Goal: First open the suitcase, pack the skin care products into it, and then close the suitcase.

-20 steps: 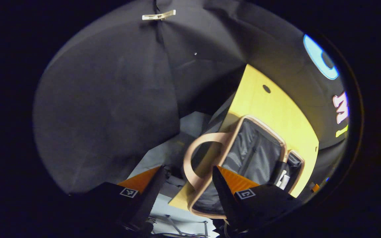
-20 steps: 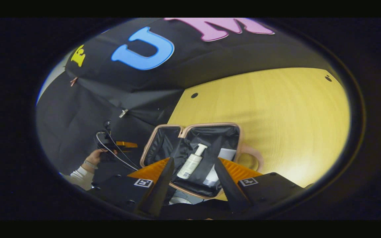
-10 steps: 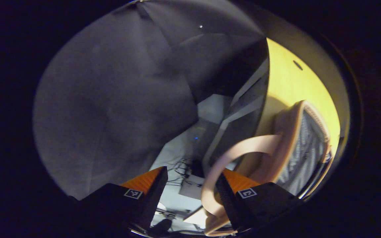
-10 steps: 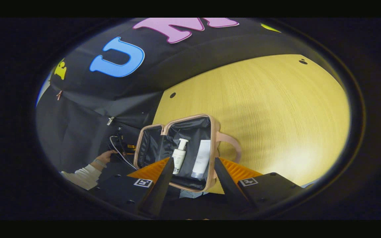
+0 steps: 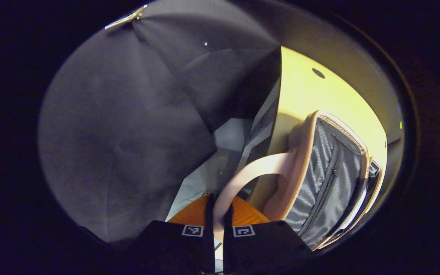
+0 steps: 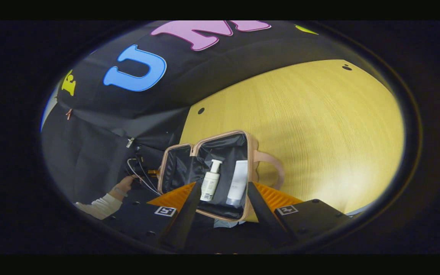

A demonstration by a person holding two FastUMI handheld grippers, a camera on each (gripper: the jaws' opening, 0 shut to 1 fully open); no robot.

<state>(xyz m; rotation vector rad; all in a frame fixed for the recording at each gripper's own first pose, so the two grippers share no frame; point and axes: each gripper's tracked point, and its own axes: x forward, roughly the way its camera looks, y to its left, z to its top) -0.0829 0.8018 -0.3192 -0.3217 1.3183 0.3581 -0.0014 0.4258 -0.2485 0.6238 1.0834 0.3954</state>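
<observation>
My left gripper [image 5: 218, 214] is clamped on the suitcase handle [image 5: 250, 173]; right gripper [image 6: 220, 198] hangs wide apart, empty. Bottle [image 6: 210, 185] and tube [image 6: 238, 182] are packed. Closing step: swing the lid at 3 o'clock over.

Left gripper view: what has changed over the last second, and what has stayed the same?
The left gripper swung in on the suitcase handle and closed from wide open onto the strap. The right gripper stayed open above the open suitcase, with the pump bottle and tube still lying inside.
</observation>
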